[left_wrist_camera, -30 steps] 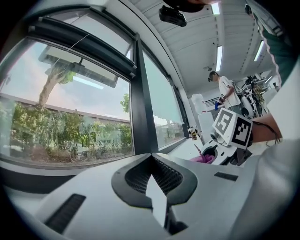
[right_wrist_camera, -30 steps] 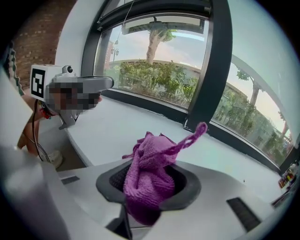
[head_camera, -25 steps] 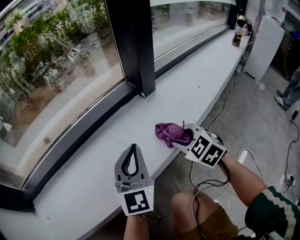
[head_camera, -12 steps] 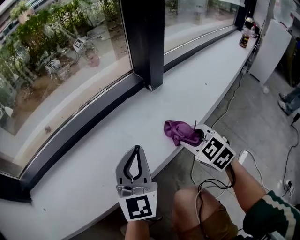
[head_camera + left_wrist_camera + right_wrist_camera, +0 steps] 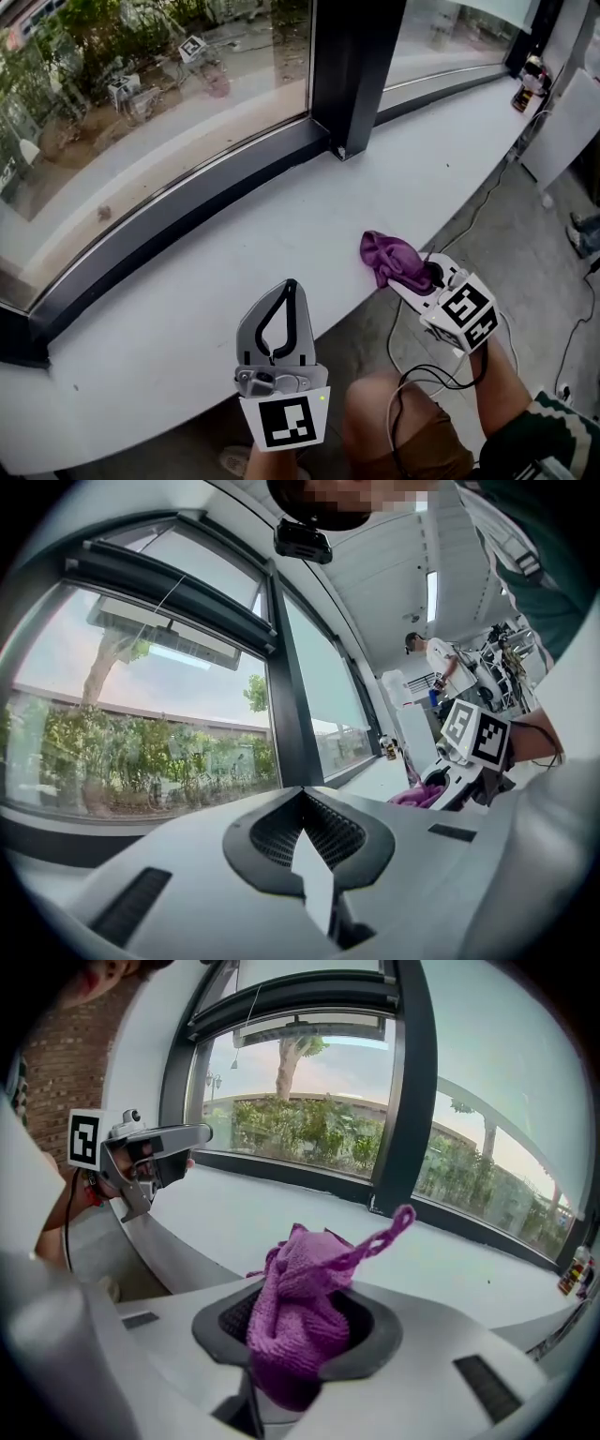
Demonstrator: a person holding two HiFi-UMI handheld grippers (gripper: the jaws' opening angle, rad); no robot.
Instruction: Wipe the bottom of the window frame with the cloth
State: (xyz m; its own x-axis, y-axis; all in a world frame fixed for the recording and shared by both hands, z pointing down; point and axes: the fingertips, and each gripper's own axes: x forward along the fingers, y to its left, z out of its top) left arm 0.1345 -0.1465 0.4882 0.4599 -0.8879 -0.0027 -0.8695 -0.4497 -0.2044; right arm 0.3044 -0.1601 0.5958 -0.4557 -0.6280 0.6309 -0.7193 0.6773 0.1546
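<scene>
A bunched purple cloth [image 5: 393,259] hangs at the near edge of the white sill [image 5: 234,253], pinched in my right gripper [image 5: 424,278], which is shut on it. In the right gripper view the cloth [image 5: 298,1321] fills the jaws and a loop sticks up. My left gripper [image 5: 284,302] hovers over the sill's near edge, shut, with nothing between its tips. The dark bottom rail of the window frame [image 5: 178,208] runs along the far side of the sill, well beyond both grippers. A black upright post [image 5: 352,70] meets the rail.
A bottle [image 5: 531,80] stands at the far right end of the sill. A white panel [image 5: 572,122] leans by the sill's end. Cables [image 5: 441,375] trail on the floor below my right arm. A person's legs [image 5: 586,234] show at far right.
The view has swung left and down along the sill. My right gripper with the cloth now sits further right in the view; the left gripper has stayed at the near edge.
</scene>
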